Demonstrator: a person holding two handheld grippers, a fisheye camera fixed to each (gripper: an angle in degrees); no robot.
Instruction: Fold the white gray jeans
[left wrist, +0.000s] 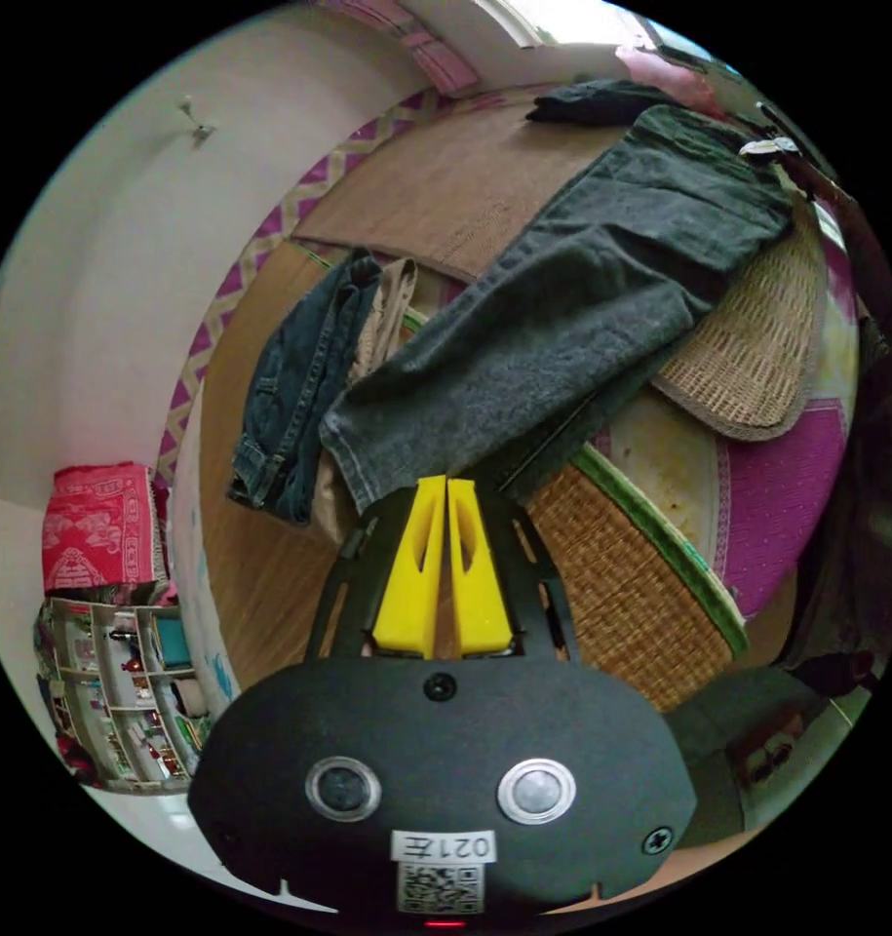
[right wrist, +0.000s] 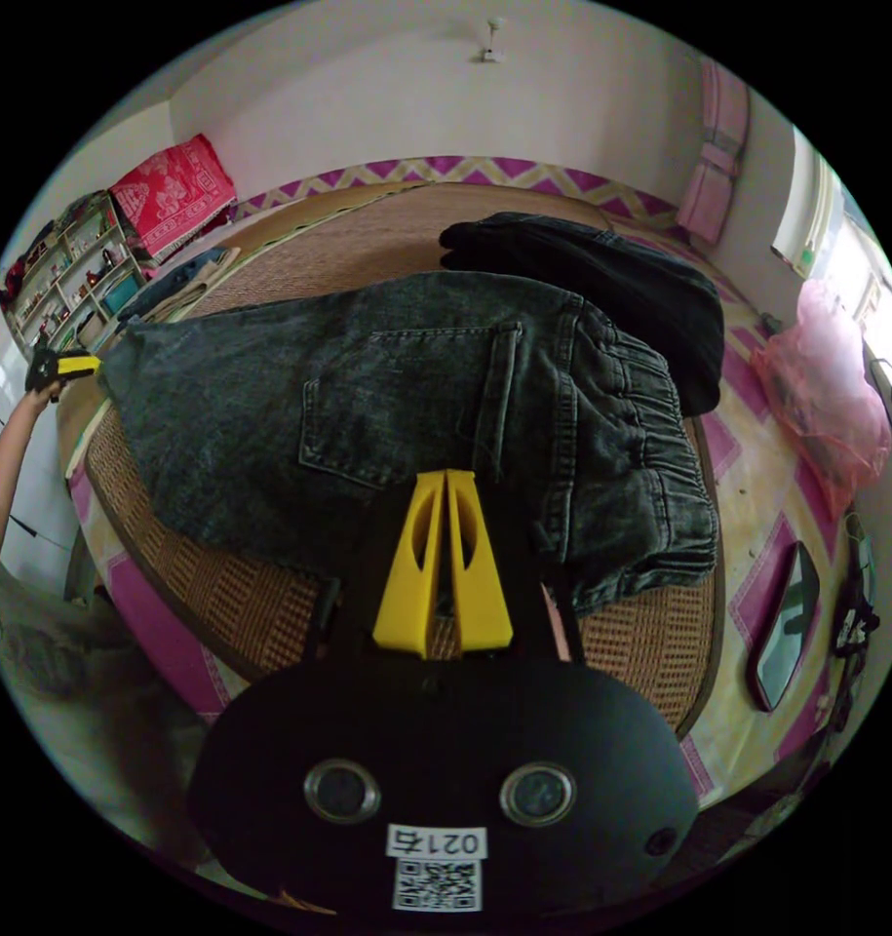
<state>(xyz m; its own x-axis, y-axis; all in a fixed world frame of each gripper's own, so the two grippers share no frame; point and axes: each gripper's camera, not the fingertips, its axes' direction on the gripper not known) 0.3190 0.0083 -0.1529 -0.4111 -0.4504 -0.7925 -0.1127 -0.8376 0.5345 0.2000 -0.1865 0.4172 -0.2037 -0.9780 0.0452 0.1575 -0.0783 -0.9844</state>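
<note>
The grey jeans (left wrist: 562,312) lie folded lengthwise on a round woven mat (left wrist: 621,585). In the right gripper view their back pocket faces up and the elastic waist is at the right (right wrist: 368,409). My left gripper (left wrist: 446,480) is shut, its yellow tips pinching the leg hem. Seen from the right gripper view, that left gripper (right wrist: 70,366) sits at the far leg end, held by a person's arm (right wrist: 7,458). My right gripper (right wrist: 446,474) is shut over the near edge of the seat, with denim bunched around its jaws.
Blue jeans and a beige garment (left wrist: 299,390) lie beside the leg end. A black garment (right wrist: 601,283) sits behind the waist. A pink bag (right wrist: 826,400) and a mirror (right wrist: 787,624) are on the floor at the right. A shelf (left wrist: 124,692) stands by the wall.
</note>
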